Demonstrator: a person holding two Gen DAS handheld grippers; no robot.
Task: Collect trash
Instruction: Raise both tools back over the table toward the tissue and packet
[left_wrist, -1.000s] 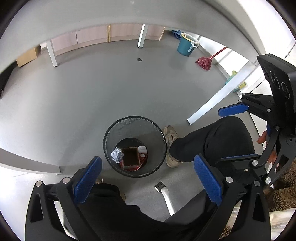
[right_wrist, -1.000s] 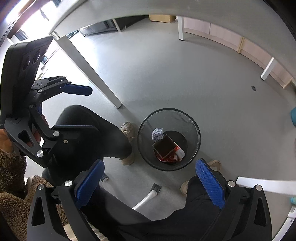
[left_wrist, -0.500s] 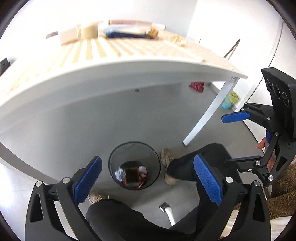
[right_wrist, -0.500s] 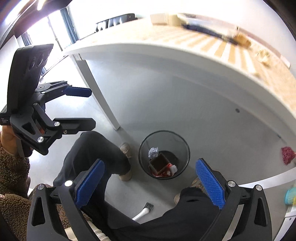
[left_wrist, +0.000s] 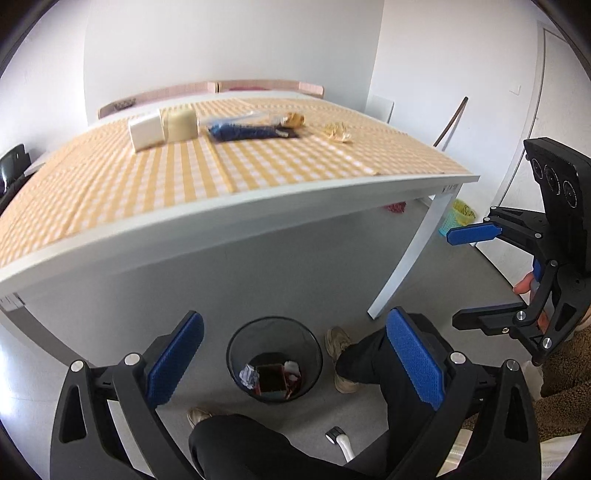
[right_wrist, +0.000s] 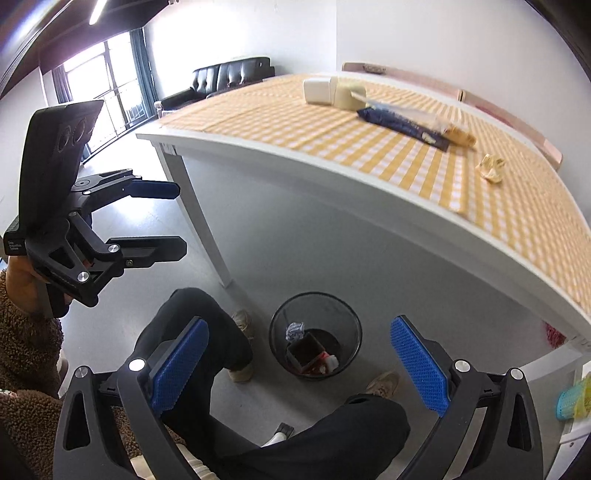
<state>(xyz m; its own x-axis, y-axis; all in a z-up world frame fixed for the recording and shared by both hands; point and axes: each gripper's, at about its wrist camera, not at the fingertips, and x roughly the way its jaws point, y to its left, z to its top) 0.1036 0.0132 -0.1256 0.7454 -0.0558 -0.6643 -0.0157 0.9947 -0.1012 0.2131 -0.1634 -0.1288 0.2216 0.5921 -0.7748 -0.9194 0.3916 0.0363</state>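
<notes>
A black mesh wastebasket (left_wrist: 240, 354) (right_wrist: 351, 339) stands on the floor under the table edge, holding a paper ball, a brown carton and red-white scraps. On the yellow checked table (left_wrist: 258, 206) (right_wrist: 332, 166) lie a blue wrapper (left_wrist: 251, 131) (right_wrist: 402, 123), a crumpled yellow paper (left_wrist: 338, 132) (right_wrist: 490, 168), a white box (left_wrist: 146, 131) (right_wrist: 317, 90) and a cream box (left_wrist: 181, 123) (right_wrist: 347, 96). My left gripper (left_wrist: 295, 362) (right_wrist: 173, 221) is open and empty above the bin. Beside it, my right gripper (right_wrist: 299, 363) (left_wrist: 469, 277) is open and empty too.
A person's dark-trousered legs (left_wrist: 369, 362) and beige shoes (left_wrist: 341, 339) flank the bin. A white table leg (left_wrist: 410, 258) (right_wrist: 199, 214) stands nearby. A black sofa (right_wrist: 229, 79) and windows sit at the far left; a teal basket (left_wrist: 456, 219) and a red mop head sit at the right.
Both views have swung up from looking straight down at the bin to taking in the table top. Both grippers have stayed open and empty.
</notes>
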